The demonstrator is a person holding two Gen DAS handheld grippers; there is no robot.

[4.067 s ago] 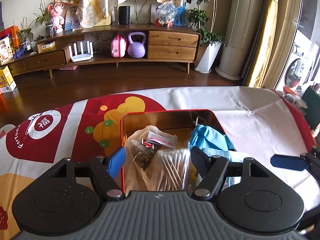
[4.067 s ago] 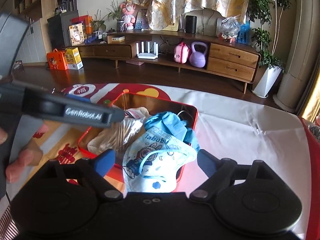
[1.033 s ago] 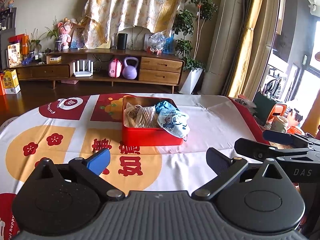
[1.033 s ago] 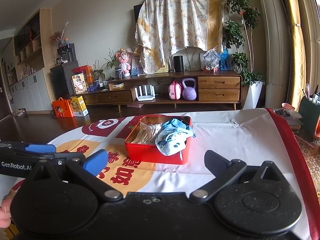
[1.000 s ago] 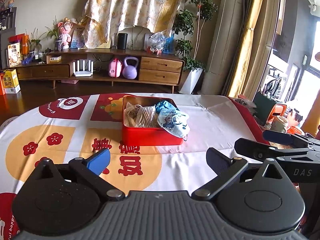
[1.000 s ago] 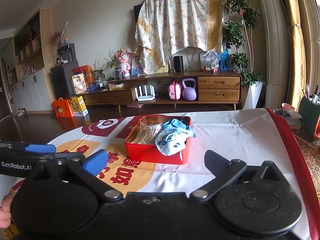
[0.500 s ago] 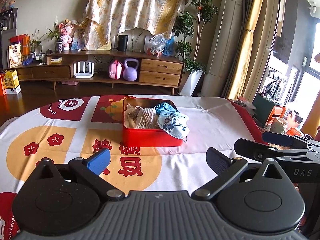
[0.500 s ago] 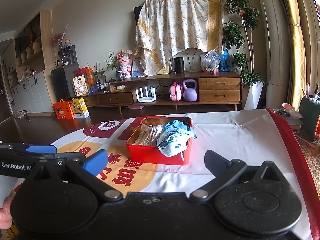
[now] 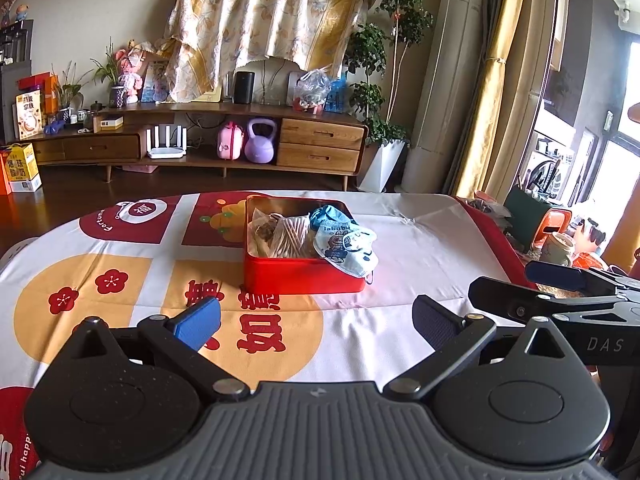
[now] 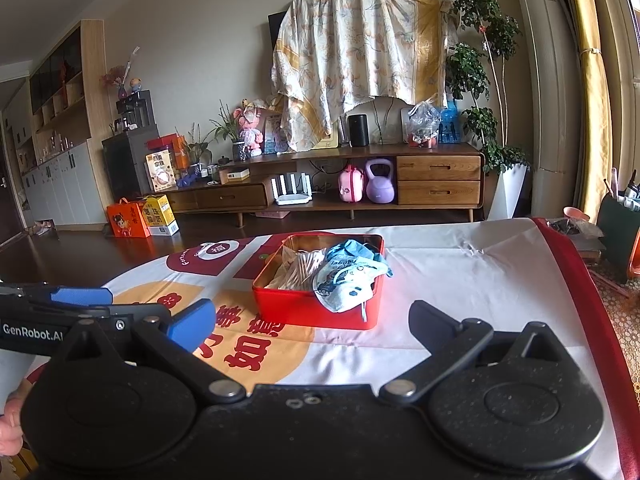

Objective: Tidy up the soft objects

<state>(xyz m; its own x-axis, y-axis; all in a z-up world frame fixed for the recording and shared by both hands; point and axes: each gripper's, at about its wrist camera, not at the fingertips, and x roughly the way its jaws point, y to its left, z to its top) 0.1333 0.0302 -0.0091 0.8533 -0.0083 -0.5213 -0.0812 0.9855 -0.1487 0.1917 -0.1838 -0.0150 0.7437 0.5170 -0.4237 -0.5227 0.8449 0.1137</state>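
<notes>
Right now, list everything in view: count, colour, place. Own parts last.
Rectangular red metal tin: 1, red, mid-table, open.
Printed child's face mask: 1, white-blue, draped over the tin's near right corner.
Blue cloth: 1, blue, inside the tin, behind the mask.
Bag of cotton swabs: 1, clear, inside the tin, left of the mask.
Festive tablecloth: 1, white, red and orange, covering the table.
Purple kettlebell: 1, low shelf.
Left claw: black, open, empty.
Right claw: black, open, empty.

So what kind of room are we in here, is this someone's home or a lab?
Most likely a home living room: a long wooden TV cabinet holds a plush toy and a speaker, a potted tree stands beside it, and a festive tablecloth covers the table that holds the red tin.
</notes>
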